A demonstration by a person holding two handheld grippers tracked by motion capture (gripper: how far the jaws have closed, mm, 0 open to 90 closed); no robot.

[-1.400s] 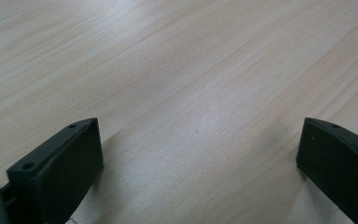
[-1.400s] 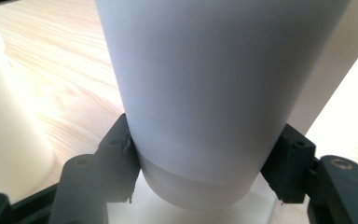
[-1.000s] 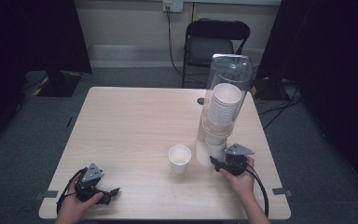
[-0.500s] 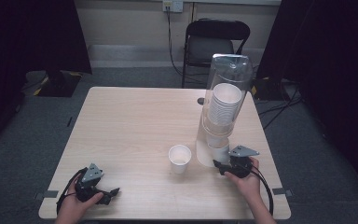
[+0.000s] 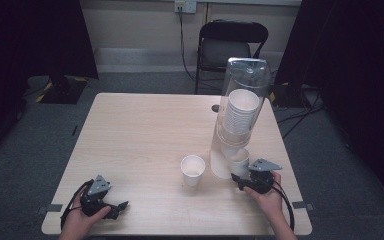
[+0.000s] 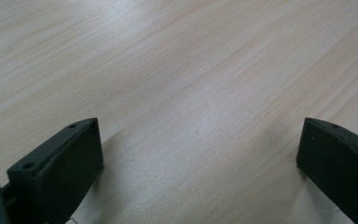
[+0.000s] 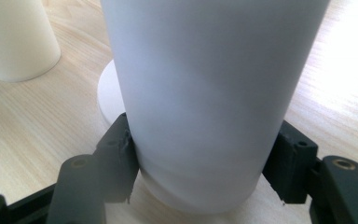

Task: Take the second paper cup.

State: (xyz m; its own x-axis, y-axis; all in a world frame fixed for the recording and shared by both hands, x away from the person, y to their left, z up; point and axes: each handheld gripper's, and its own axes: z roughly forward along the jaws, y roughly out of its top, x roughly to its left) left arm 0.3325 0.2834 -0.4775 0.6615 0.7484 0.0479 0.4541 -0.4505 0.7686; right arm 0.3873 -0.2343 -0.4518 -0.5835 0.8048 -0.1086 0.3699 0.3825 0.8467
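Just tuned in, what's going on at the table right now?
A person is working a cup dispenser. The right gripper is closed around the lowest paper cup hanging from the dispenser's bottom, both jaws against its sides, apparently about to pull it free. One loose cup stands upright on the table, left of the dispenser. The left gripper rests open near the table's front left corner, nothing between its jaws.
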